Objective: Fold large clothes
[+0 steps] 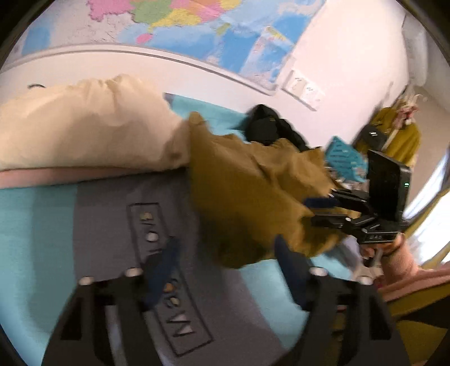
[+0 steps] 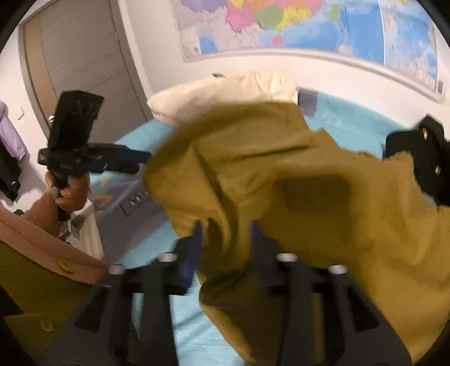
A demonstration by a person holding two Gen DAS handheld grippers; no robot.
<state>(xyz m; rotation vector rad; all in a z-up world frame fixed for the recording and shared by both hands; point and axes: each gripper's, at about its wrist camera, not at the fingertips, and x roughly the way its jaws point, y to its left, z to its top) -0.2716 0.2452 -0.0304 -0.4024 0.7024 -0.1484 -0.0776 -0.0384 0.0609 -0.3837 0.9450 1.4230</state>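
A large mustard-brown garment (image 1: 253,191) (image 2: 309,197) hangs bunched above the teal bed (image 1: 33,219). My right gripper (image 2: 226,233) is shut on a fold of it and holds it up; it also shows in the left wrist view (image 1: 320,209), gripping the cloth's right edge. My left gripper (image 1: 225,253) is open and empty, low over the bed's grey printed panel (image 1: 118,225), just left of the hanging cloth. In the right wrist view the left gripper (image 2: 135,162) sits at the garment's left edge, not holding it.
A cream pillow (image 1: 84,126) lies at the head of the bed. A black garment with brass buttons (image 2: 422,157) (image 1: 270,126) lies at the far right. A map (image 2: 309,25) hangs on the wall. A door (image 2: 78,62) stands to the left.
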